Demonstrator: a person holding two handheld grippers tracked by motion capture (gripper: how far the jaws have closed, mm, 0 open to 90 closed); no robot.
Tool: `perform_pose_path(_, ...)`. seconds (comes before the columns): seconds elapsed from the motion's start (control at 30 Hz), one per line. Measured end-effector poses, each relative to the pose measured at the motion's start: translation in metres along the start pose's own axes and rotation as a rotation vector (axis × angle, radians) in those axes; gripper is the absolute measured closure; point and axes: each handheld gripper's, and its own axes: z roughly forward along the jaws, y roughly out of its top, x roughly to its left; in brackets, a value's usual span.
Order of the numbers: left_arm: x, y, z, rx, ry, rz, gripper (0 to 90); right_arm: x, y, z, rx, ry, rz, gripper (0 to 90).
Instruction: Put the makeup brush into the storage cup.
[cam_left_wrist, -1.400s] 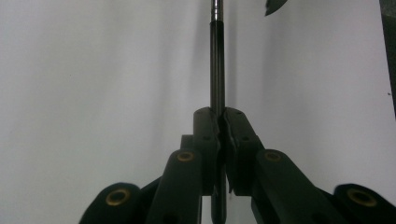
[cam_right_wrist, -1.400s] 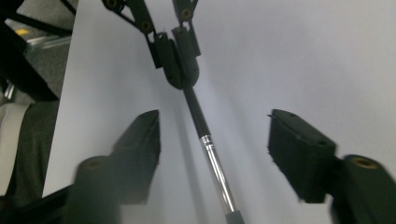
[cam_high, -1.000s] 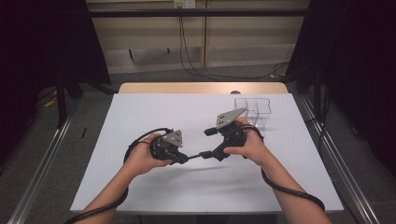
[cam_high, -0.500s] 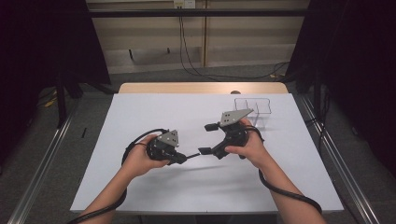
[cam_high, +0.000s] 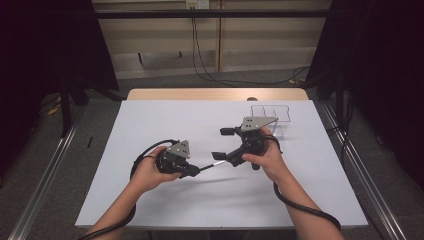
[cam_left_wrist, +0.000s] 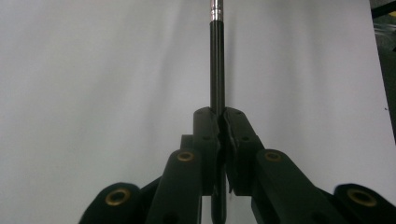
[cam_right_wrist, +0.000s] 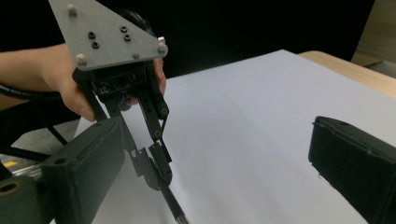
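A thin black pen (cam_high: 209, 166) with a silver tip hangs just above the white table top (cam_high: 200, 120), left of centre. My left gripper (cam_high: 196, 171) is shut on its rear end; in the left gripper view the pen (cam_left_wrist: 217, 70) runs straight out from the closed jaws (cam_left_wrist: 220, 122). My right gripper (cam_high: 223, 143) faces it from the right with its jaws spread wide; they have just been opening. In the right gripper view the pen's front end (cam_right_wrist: 173, 205) lies between the right gripper's (cam_right_wrist: 215, 140) jaws, near the left one, with no pad on it. The left gripper (cam_right_wrist: 156, 170) shows there too.
A clear plastic box (cam_high: 272, 114) with compartments stands at the back right, just behind the right hand. The bare wooden table edge (cam_high: 215, 94) runs along the far side. Cables trail from both grippers toward the near edge.
The right gripper's jaws have spread apart around the pen's front end. The left gripper has shifted slightly, still shut on the pen.
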Motion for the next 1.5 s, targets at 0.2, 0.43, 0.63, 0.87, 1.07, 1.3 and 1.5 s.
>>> perform_pose_path(0.2,0.000,-0.003,0.000,-0.022,-0.007,-0.006,84.2,0.000,-0.001,0.000,-0.002,0.003,0.005,4.0)
perform_pose_path(0.43,0.001,-0.007,-0.005,-0.074,-0.001,-0.029,84.2,-0.001,-0.001,0.000,-0.012,0.005,0.013,3.7)
perform_pose_path(0.63,0.001,-0.010,-0.006,-0.106,0.002,-0.035,84.2,-0.002,0.000,-0.003,-0.034,-0.003,0.016,3.7)
perform_pose_path(0.87,0.002,-0.012,-0.009,-0.171,0.009,-0.057,84.2,-0.002,0.003,-0.006,-0.065,-0.006,0.018,3.4)
perform_pose_path(1.07,0.003,-0.014,-0.010,-0.228,0.009,-0.088,84.2,-0.002,0.004,-0.005,-0.077,0.004,0.020,3.3)
perform_pose_path(1.3,0.003,-0.014,-0.009,-0.286,0.002,-0.105,84.1,-0.001,0.003,-0.005,-0.089,0.001,0.023,3.4)
perform_pose_path(1.5,0.004,-0.013,-0.007,-0.337,0.001,-0.126,84.1,-0.002,0.004,-0.006,-0.097,-0.002,0.029,3.4)
